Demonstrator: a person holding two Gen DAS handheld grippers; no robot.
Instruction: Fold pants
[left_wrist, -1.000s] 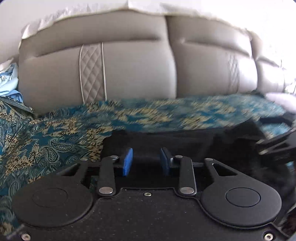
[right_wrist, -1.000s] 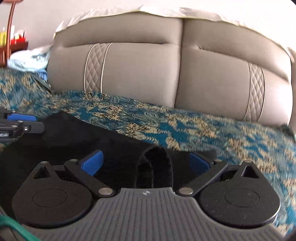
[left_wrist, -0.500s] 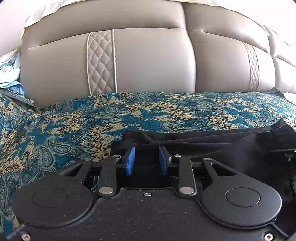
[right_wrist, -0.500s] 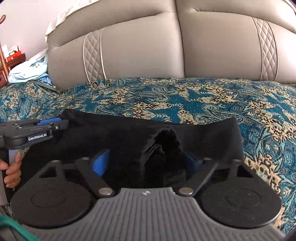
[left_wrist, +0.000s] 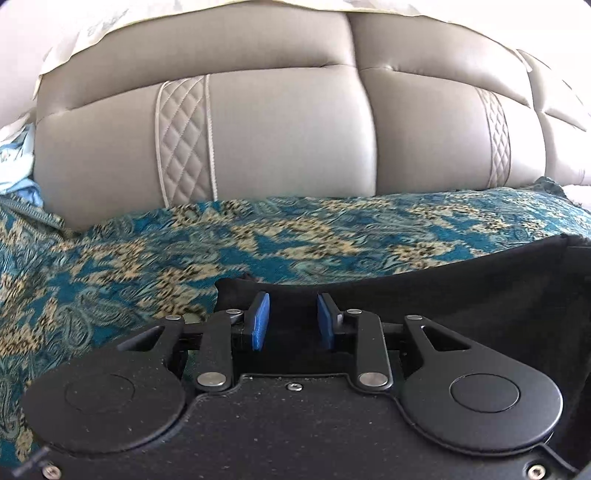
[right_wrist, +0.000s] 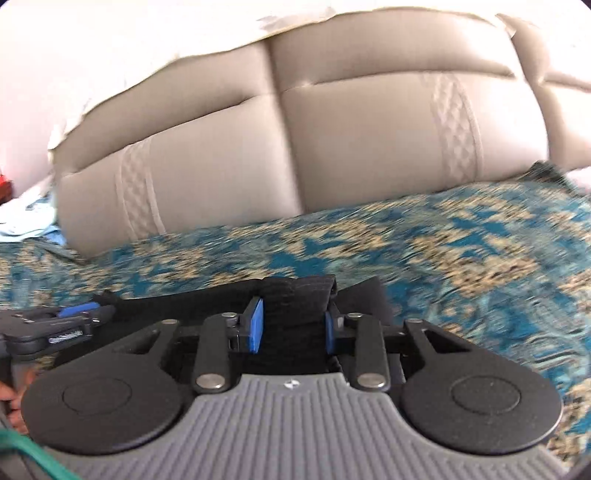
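Black pants (right_wrist: 295, 295) lie low in frame on the patterned bed (right_wrist: 480, 240); the right tongs (right_wrist: 293, 328) have just been closing onto a bunched fold, the left tongs (left_wrist: 291, 321) narrow on another edge, ready for folding.

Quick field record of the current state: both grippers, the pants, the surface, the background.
left gripper: closed on a fold of the black pants
right gripper: jaws have just been closing; bunched black waist fabric between the blue pads, gripped
pants: black, stretched between both grippers, lying on the bed
surface: teal and gold paisley bedspread
background: padded beige headboard; light blue cloth at far left
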